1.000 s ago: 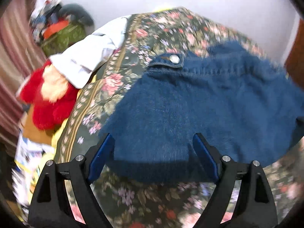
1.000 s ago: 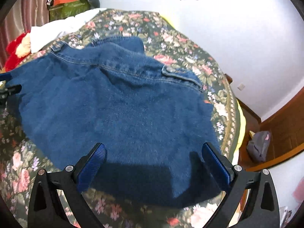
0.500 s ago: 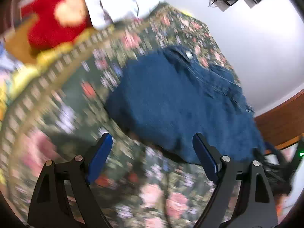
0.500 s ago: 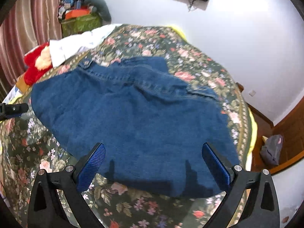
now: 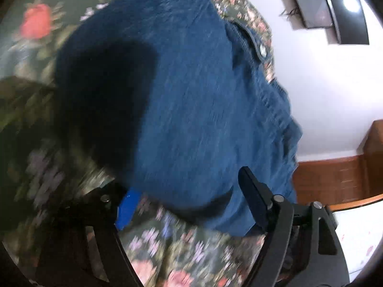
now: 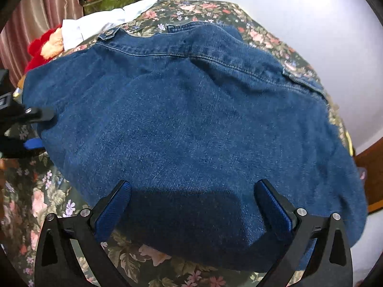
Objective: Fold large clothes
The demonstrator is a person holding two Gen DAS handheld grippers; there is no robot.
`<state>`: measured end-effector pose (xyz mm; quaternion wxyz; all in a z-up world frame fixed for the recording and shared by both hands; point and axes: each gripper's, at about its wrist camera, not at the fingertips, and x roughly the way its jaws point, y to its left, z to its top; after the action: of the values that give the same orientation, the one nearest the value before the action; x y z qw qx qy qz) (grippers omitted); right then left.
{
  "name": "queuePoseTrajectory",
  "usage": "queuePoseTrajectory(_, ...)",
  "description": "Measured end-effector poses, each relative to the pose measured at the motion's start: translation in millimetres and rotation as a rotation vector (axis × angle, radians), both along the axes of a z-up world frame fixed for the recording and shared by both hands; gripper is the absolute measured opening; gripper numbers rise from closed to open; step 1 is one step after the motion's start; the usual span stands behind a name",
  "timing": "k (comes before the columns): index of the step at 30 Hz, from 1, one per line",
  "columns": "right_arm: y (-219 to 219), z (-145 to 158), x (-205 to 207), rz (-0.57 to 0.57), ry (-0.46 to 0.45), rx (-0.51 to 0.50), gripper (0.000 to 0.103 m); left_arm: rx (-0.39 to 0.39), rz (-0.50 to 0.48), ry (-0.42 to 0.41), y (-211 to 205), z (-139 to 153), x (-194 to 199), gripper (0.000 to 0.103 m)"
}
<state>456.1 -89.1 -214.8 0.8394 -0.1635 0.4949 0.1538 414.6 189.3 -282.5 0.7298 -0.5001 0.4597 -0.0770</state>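
Denim jacket [image 6: 191,129] lies spread on the flowered bedspread [image 6: 47,203], back side up, collar end toward the far wall; folding looks barely begun, as I judge it. No crease or doubled layer shows in either view, so the sides, any sleeves & the final halving all appear left to do. Sleeves not visible; maybe tucked under, can't tell.

My right claw [image 6: 194,212] hovers over the jacket's near hem, jaws spread wide, nothing pinched betw. them. My left claw [image 5: 189,198] sits at the jacket's left edge, jaws also apart; the near corner of the cloth lies betw. its fingers but isn't clamped. That view is blurred w/ motion, so exact contact is hard to call.

Jacket itself: dark blue, heavy-looking fabric w/ a fuzzy nap, orange-tan stitching along the yoke seam, a buttoned tab [image 6: 109,33] at the far left corner & a matching tab [image 6: 299,80] at the right. Cloth is mostly flat, w/ soft ripples below the yoke & a raised hump mid-back. Right hem hangs near the bed's edge.

Beyond it: a white shirt [image 6: 103,24] & a red plush toy [image 6: 45,45] at the bed's far left, well apart from the jacket.
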Motion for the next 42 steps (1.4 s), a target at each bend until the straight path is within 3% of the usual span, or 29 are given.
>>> queuePoseTrajectory(4,-1.7,-1.2,-2.5,0.015,-0.019,0.011,0.103,0.006,0.104,0.020,-2.8,-4.7,15.3,0.079)
queuePoseTrajectory(7,-2.8,-0.8,-5.6,0.013,-0.024,0.019,0.103,0.084,0.192,0.030,-12.7,0.7,22.6,0.078)
queuePoseTrajectory(9,-2.9,1.4,-6.4,0.011,-0.016,0.024,0.103,0.209,0.243,0.052,-23.8,12.1,22.9,0.059)
queuePoseTrajectory(11,-3.4,5.5,-11.3,0.017,-0.006,0.026,0.103,0.297,0.239,0.029,-33.4,24.8,22.7,0.049)
queuePoseTrajectory(15,-7.6,21.0,-23.2,0.034,-0.005,0.044,0.103,0.410,0.204,-0.081,-44.2,64.4,12.4,0.040)
queuePoseTrajectory(18,-8.8,44.7,-30.1,0.031,-0.018,0.123,0.103,0.460,0.209,-0.162,-44.4,96.6,-1.7,0.039)
queuePoseTrajectory(23,13.9,68.1,-28.9,-0.005,-0.091,0.239,0.103,0.545,0.218,-0.227,-39.3,135.7,-29.0,0.039)
queuePoseTrajectory(30,84.8,-7.9,-23.3,0.064,0.091,0.199,0.103,0.623,0.212,-0.168,-27.9,143.8,-40.2,0.039)
queuePoseTrajectory(33,93.0,-11.3,-29.1,0.090,0.073,0.170,0.103,0.646,0.205,-0.147,-30.8,136.7,-40.5,0.039)
queuePoseTrajectory(37,77.4,3.9,-22.3,0.088,0.166,0.215,0.102,0.651,0.203,-0.153,-33.3,145.2,-43.0,0.039)
queuePoseTrajectory(42,5.7,50.3,-34.4,-0.008,0.094,0.327,0.102,0.732,0.160,-0.225,-61.3,165.9,-24.8,0.039)
